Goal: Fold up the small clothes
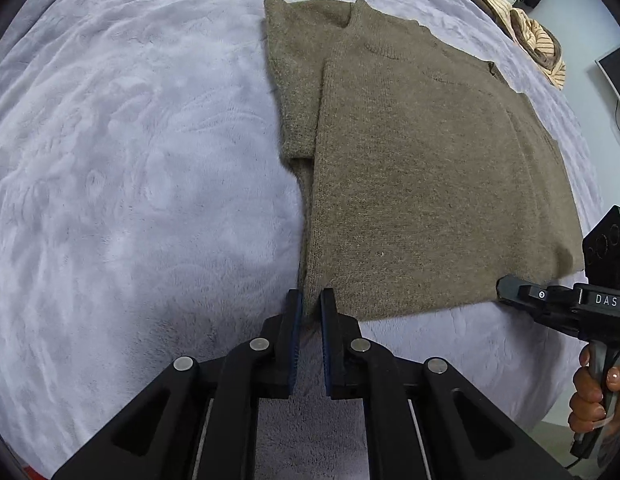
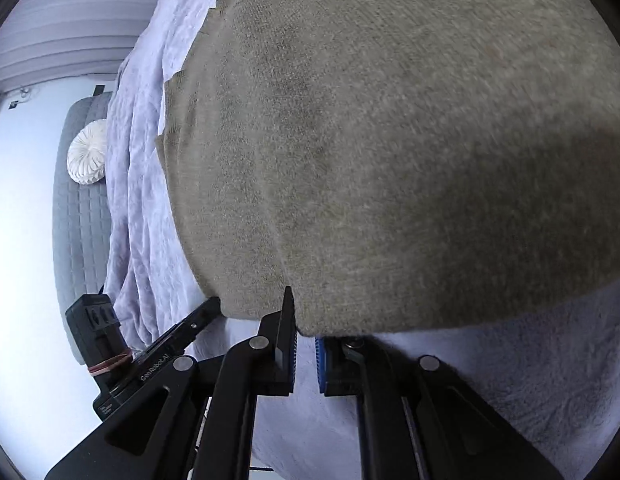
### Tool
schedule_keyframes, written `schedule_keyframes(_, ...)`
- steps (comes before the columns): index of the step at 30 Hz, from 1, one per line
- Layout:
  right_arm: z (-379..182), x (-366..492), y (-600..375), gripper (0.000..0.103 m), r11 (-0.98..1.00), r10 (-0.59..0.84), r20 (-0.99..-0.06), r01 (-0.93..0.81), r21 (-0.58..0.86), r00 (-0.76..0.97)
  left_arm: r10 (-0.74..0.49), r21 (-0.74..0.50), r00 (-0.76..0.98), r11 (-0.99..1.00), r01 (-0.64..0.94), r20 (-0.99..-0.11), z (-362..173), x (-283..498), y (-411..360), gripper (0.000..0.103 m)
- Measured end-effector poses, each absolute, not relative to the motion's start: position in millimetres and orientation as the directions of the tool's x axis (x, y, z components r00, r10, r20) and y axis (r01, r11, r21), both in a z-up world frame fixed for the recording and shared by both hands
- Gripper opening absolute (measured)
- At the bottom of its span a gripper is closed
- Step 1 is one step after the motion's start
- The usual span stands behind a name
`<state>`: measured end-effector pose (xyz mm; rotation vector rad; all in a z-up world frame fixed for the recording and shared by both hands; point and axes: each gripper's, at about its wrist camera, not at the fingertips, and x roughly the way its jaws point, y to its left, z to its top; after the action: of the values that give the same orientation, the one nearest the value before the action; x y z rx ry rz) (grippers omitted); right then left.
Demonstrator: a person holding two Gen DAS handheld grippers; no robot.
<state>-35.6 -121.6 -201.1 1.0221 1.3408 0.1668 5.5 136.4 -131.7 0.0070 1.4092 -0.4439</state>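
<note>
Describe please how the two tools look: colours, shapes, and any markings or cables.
Both tools are black, with angular linkage arms, round silver pivot pins and blue ribbed pads on the fingers. The right tool carries a white "DAS" label and a grey handle in the hand, with a thin cable below. The left tool shows small white lettering and a red rubber band around its black camera mount.

A soft pale purple blanket (image 1: 130,160) covers the bed. A white round pillow (image 2: 88,152) sits on a grey quilted seat (image 2: 80,216). Striped clothes (image 1: 526,36) lie piled behind.
</note>
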Motion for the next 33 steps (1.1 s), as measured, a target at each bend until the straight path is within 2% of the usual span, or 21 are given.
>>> schedule_keyframes(4, -190, -38, -122, 0.008, 0.618, 0.642, -0.727, 0.398, 0.678, 0.243, -0.264, -0.221, 0.115, 0.93, 0.293, -0.958, -115, 1, 142, 0.01)
schedule_keyframes(6, -171, -46, -126, 0.011, 0.665, 0.621, -0.747, 0.345, 0.662, 0.236, -0.268, -0.218, 0.144, 0.931, 0.293, -0.953, -100, 3, 143, 0.01)
schedule_keyframes(10, -125, -47, -151, 0.011, 0.77, 0.485, -0.806, 0.272, 0.578, 0.34, -0.31, -0.243, 0.19, 0.92, 0.308, -0.932, -77, 14, 133, 0.01)
schedule_keyframes(13, -111, -44, -186, 0.011, 0.822, 0.344, -0.855, 0.316, 0.475, 0.388, -0.304, -0.231, 0.184, 0.913, 0.335, -0.935, -83, 23, 112, 0.01)
schedule_keyframes(15, -117, -40, -209, 0.011, 0.822, 0.28, -0.885, 0.383, 0.422, 0.372, -0.291, -0.219, 0.17, 0.912, 0.348, -0.941, -95, 23, 101, 0.01)
schedule_keyframes(17, -122, -42, -224, 0.011, 0.818, 0.231, -0.906, 0.433, 0.378, 0.355, -0.223, -0.154, 0.155, 0.919, 0.362, -0.962, -114, 21, 93, 0.01)
schedule_keyframes(20, -145, -54, -245, 0.01, 0.839, 0.12, -0.954, 0.486, 0.246, 0.275, -0.192, -0.125, 0.15, 0.921, 0.369, -0.97, -133, 13, 96, 0.01)
schedule_keyframes(21, -154, -61, -252, 0.002, 0.845, 0.113, -0.958, 0.482, 0.232, 0.264, -0.196, -0.127, 0.155, 0.92, 0.37, -0.968, -133, 11, 97, 0.01)
schedule_keyframes(22, -160, -67, -257, 0.0, 0.84, 0.127, -0.952, 0.48, 0.252, 0.278, -0.192, -0.123, 0.154, 0.921, 0.369, -0.969, -133, 10, 98, 0.01)
schedule_keyframes(25, -161, -78, -262, 0.0, 0.829, 0.155, -0.937, 0.474, 0.297, 0.314, -0.171, -0.109, 0.143, 0.926, 0.361, -0.975, -128, 9, 99, 0.01)
schedule_keyframes(33, -146, -77, -257, 0.005, 0.861, 0.139, -0.949, 0.438, 0.257, 0.283, -0.108, -0.058, 0.135, 0.942, 0.33, -0.985, -116, 0, 96, 0.01)
